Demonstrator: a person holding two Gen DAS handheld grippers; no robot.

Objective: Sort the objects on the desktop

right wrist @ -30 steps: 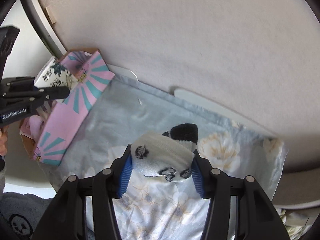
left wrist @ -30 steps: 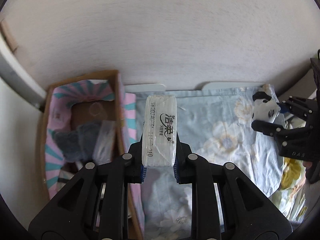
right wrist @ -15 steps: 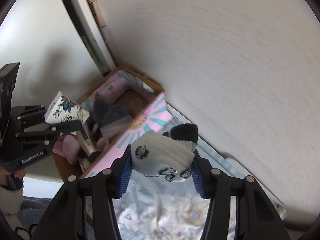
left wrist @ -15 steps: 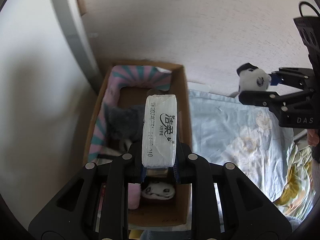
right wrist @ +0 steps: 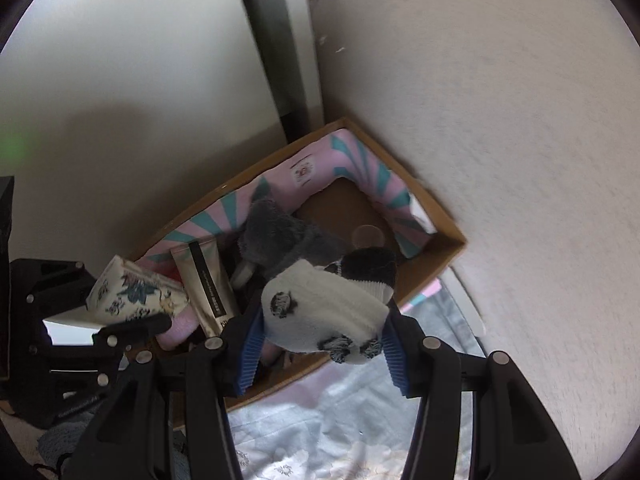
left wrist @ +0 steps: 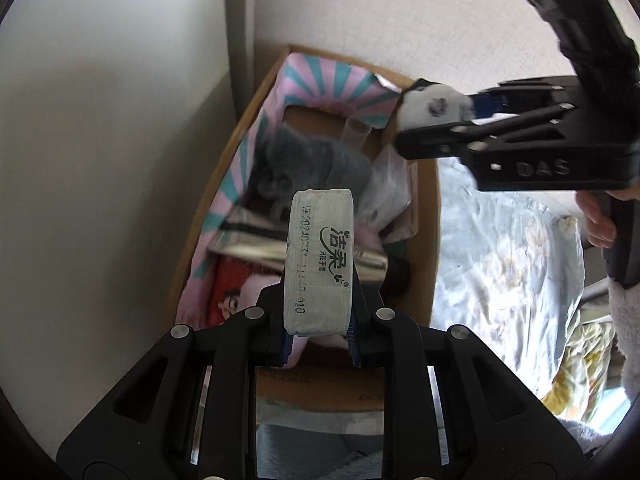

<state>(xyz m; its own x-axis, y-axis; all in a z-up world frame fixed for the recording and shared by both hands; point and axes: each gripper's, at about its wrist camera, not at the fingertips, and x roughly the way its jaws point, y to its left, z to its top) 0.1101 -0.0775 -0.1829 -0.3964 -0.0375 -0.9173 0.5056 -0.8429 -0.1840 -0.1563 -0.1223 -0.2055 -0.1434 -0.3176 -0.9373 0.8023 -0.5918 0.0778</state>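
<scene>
Overhead, the left tool [left wrist: 318,334] gripped a tissue pack [left wrist: 319,258] above the cardboard box [left wrist: 424,240], the right tool [right wrist: 322,350] clamping a panda sock [right wrist: 324,306] beside it.

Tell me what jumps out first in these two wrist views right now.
Both grippers are loaded over the cardboard box against the wall: the left gripper clamps a white tissue pack above the box's middle, and the right gripper grips a panda-patterned sock over its near edge. Inside, a grey plush toy lies against the pink-and-teal liner. A pale floral cloth lies beside the box.
</scene>
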